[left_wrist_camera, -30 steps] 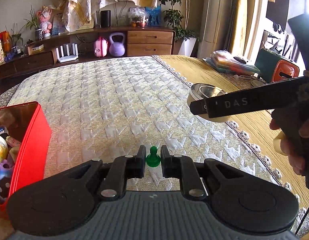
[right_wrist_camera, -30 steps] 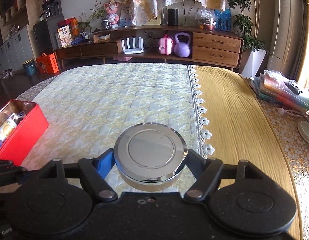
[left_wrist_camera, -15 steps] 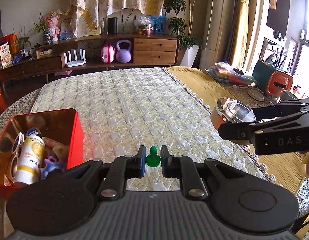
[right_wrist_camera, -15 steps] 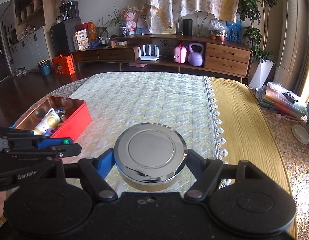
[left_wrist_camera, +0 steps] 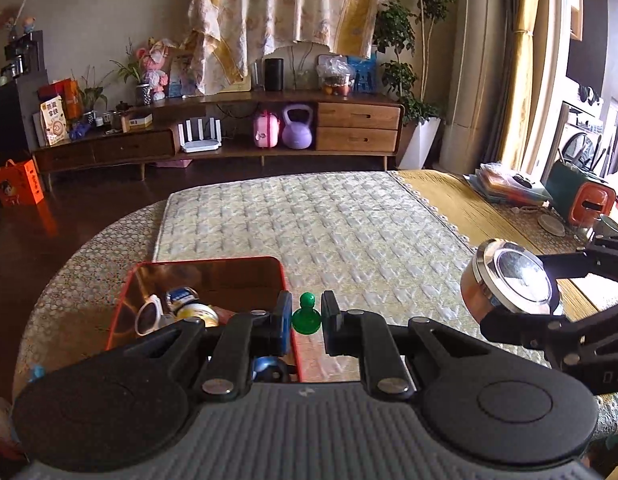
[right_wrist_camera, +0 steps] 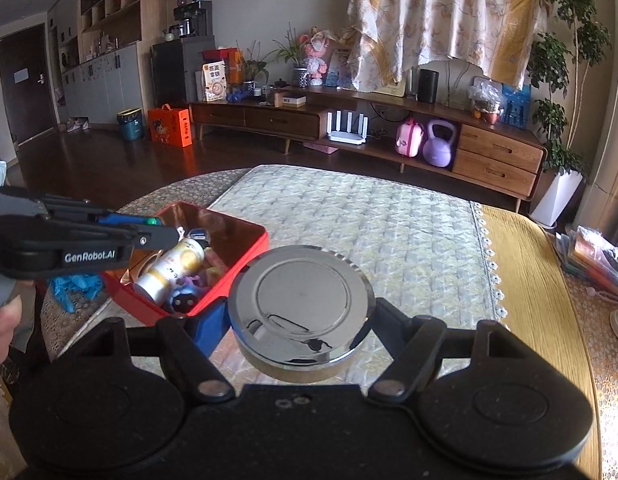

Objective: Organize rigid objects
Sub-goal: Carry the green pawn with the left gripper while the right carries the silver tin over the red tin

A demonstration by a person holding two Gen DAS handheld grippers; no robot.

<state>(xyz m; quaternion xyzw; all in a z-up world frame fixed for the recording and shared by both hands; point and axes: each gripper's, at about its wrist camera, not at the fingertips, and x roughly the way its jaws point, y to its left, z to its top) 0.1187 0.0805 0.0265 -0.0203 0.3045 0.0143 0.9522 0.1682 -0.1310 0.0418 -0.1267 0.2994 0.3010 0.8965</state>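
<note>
Both hands have swung toward the red tin since a moment ago, so that the box, which sat off at the left edge of each view, now lies right under the left gripper [left_wrist_camera: 306, 322] and just ahead-left of the right gripper [right_wrist_camera: 301, 312]. Nearest me, the left gripper is pinched tight on a small green pawn-shaped piece [left_wrist_camera: 306, 314], held upright by its base between the blue pad and the black one, presumably so it can be let fall straight down. The right gripper stands wide but is clamped on a round chrome-lidded tin [right_wrist_camera: 301, 296], gripped across its sides with the lid level, which keeps the lid seated. Just beyond the pawn is the red tin box [right_wrist_camera: 251, 258], open, already holding a yellow-and-white can [right_wrist_camera: 171, 270], white sunglasses [left_wrist_camera: 149, 314] and a few small toys I cannot make out; it looks like the collecting place, and the pawn hangs about over its near right wall. My guess is that the pawn goes in first, the round tin after. Beyond the box the quilted cream table cover [left_wrist_camera: 329, 224] is bare, with the yellow cloth [right_wrist_camera: 533, 280] to its right. Farther off stands the wooden sideboard [right_wrist_camera: 497, 160] with a purple kettlebell [right_wrist_camera: 439, 146].
</note>
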